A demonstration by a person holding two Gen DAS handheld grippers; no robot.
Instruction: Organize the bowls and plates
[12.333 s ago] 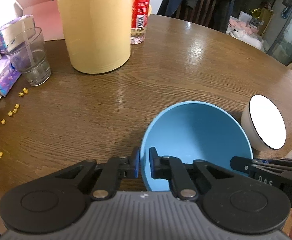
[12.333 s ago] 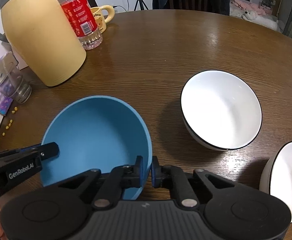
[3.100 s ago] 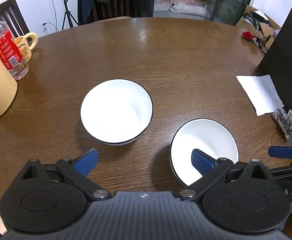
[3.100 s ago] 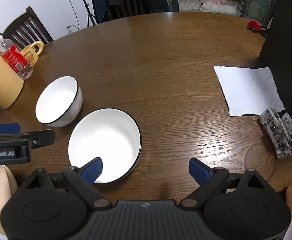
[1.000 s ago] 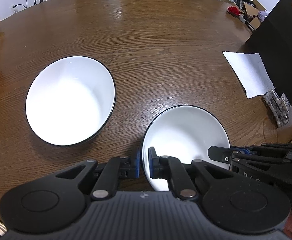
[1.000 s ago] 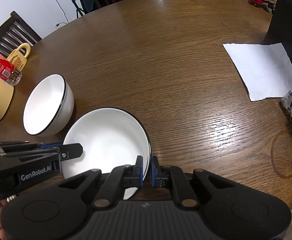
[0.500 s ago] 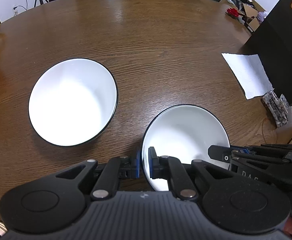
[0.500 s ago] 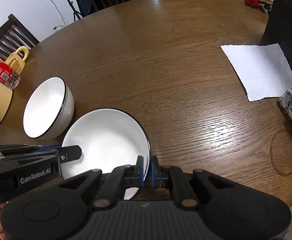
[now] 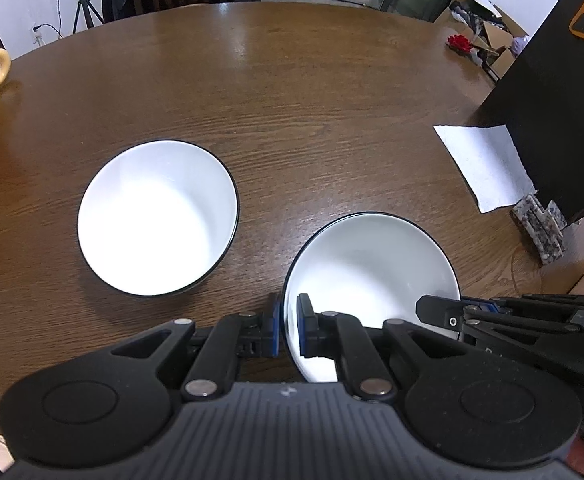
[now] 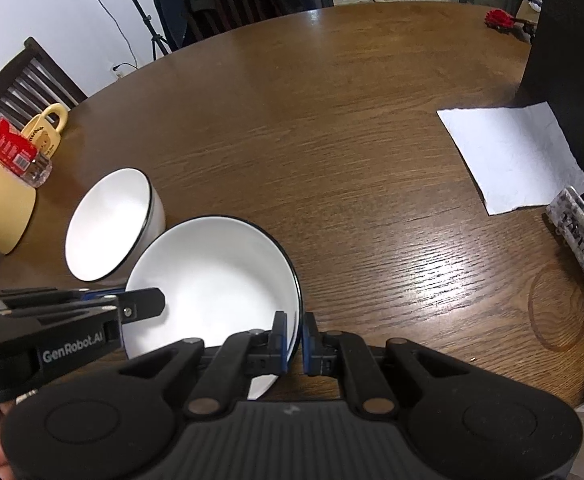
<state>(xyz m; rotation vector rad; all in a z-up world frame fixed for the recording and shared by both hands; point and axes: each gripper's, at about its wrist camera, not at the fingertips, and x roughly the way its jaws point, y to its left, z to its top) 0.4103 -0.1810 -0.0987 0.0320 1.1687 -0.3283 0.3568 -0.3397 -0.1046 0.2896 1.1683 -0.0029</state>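
Together, the left gripper [image 9: 287, 330] and right gripper [image 10: 294, 338] clamp opposite rims of one white bowl [image 9: 372, 268] (black-edged) above the wooden table [image 9: 292, 92].

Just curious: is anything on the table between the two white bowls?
No, only bare table between the held bowl and the other bowl, per the left view.

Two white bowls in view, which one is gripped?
The wide shallow bowl, nearer the cameras: left gripper and right gripper each clamp its rim. The deeper bowl sits free on the table.
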